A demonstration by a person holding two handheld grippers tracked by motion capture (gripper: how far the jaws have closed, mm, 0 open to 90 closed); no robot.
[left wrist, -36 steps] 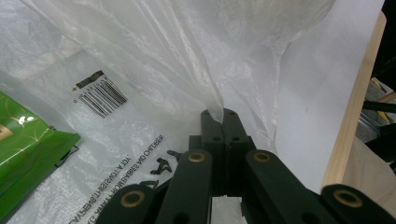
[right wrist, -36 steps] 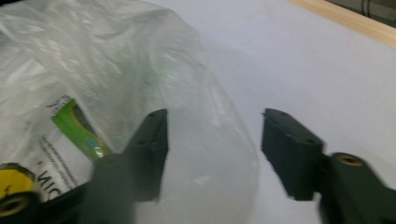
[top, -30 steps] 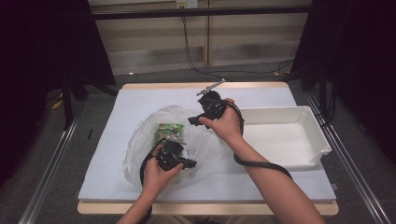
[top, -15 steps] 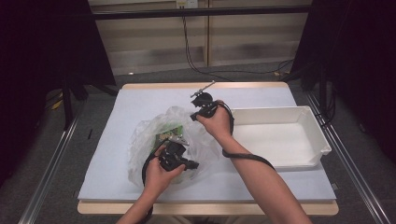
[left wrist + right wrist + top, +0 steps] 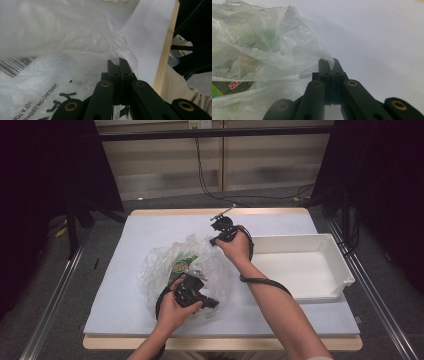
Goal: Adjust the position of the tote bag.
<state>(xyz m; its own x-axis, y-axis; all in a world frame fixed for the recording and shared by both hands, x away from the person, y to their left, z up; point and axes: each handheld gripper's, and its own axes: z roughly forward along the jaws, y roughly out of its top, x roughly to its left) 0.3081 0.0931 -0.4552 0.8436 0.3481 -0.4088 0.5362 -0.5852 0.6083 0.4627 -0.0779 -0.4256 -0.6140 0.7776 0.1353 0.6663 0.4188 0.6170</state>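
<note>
Clear plastic bag (image 5: 187, 270) mid-bench (image 5: 125, 240), green packet (image 5: 178, 265) inside, left gripper (image 5: 212, 303) jaws clamped on bag's near edge, right gripper (image 5: 214, 241) jaws clamped on far corner, white tray (image 5: 345, 270) right of bag.

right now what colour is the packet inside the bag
Green, with a red label; the packet shows best in the right gripper view.

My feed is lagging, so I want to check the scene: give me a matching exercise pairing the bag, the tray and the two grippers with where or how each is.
Things:
1. bag
2. tray
3. left gripper
4. right gripper

States:
A. shut on the bag's far corner
B. white, empty, at the table's right
C. clear, crumpled, green packet inside
D. shut on the bag's near edge

Pairs: 1-C, 2-B, 3-D, 4-A
</note>
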